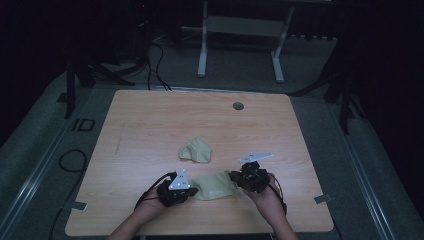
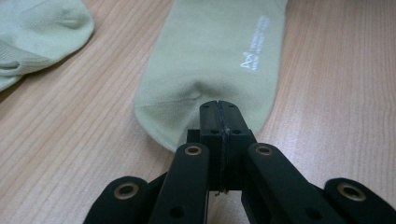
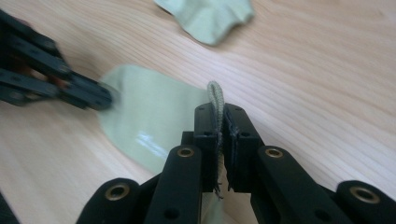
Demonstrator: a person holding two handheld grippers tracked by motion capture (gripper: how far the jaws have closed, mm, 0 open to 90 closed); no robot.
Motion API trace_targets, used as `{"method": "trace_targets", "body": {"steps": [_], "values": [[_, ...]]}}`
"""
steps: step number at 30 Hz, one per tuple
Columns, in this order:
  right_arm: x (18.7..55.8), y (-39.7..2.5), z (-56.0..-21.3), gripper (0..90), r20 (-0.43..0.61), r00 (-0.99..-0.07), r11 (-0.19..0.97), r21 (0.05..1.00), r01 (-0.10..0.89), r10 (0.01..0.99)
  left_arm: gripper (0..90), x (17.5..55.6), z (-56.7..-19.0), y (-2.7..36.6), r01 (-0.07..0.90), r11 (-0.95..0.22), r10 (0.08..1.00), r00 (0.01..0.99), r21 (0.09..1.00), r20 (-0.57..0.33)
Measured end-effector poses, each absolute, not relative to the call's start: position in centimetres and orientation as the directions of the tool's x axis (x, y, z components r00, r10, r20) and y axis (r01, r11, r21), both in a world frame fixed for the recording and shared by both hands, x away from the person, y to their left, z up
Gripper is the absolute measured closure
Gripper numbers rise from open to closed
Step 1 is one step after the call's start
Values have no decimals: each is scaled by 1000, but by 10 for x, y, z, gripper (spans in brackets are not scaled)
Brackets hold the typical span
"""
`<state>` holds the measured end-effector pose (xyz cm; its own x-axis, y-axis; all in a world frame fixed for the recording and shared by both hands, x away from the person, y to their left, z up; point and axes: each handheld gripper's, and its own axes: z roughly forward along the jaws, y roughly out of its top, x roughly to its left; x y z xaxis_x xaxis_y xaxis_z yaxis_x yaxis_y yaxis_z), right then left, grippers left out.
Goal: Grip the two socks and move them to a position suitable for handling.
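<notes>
Near the desk's (image 1: 150,115) front edge, the left gripper (image 2: 218,108) pinches the flat green sock's (image 1: 216,185) toe shut; the right gripper (image 3: 219,112) clamps its cuff. A crumpled sock (image 1: 196,150) lies mid-desk.

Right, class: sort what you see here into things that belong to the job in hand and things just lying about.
In the job:
- flat sock, stretched between both grippers
- left gripper, shut on its toe end
- right gripper, shut on its other end

Lying about:
- crumpled sock, farther up the table
- round grey cap near the table's far edge
</notes>
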<state>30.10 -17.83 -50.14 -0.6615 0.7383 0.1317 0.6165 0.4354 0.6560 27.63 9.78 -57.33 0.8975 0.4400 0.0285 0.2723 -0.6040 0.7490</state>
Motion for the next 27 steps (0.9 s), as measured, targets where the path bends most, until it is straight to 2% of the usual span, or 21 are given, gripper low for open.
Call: {"method": "trace_targets", "body": {"steps": [7, 9, 10, 12, 14, 17, 23, 27], "values": [[315, -201, -518, 826, 174, -611, 395, 621, 677, 773, 891, 286, -574, 96, 276, -598, 442, 897, 752, 22], [317, -204, -521, 676, 166, -591, 386, 615, 688, 789, 890, 287, -573, 95, 274, -600, 441, 897, 752, 25], [318, -205, -522, 674, 161, -586, 384, 614, 690, 795, 890, 288, -573, 94, 274, -603, 438, 899, 749, 24], [317, -205, -519, 682, 135, -587, 394, 621, 678, 798, 891, 289, -573, 93, 271, -605, 437, 899, 749, 28], [315, -202, -516, 765, 122, -599, 405, 630, 663, 791, 891, 289, -573, 92, 265, -611, 434, 900, 746, 35], [313, -194, -521, 827, 122, -632, 437, 622, 650, 765, 891, 289, -573, 93, 267, -606, 435, 900, 749, 31], [315, -184, -548, 841, 53, -647, 514, 559, 650, 761, 891, 289, -573, 94, 303, -590, 458, 889, 748, 1], [312, -189, -547, 843, 37, -653, 527, 556, 642, 756, 891, 285, -572, 89, 300, -596, 459, 888, 745, 10]]}}
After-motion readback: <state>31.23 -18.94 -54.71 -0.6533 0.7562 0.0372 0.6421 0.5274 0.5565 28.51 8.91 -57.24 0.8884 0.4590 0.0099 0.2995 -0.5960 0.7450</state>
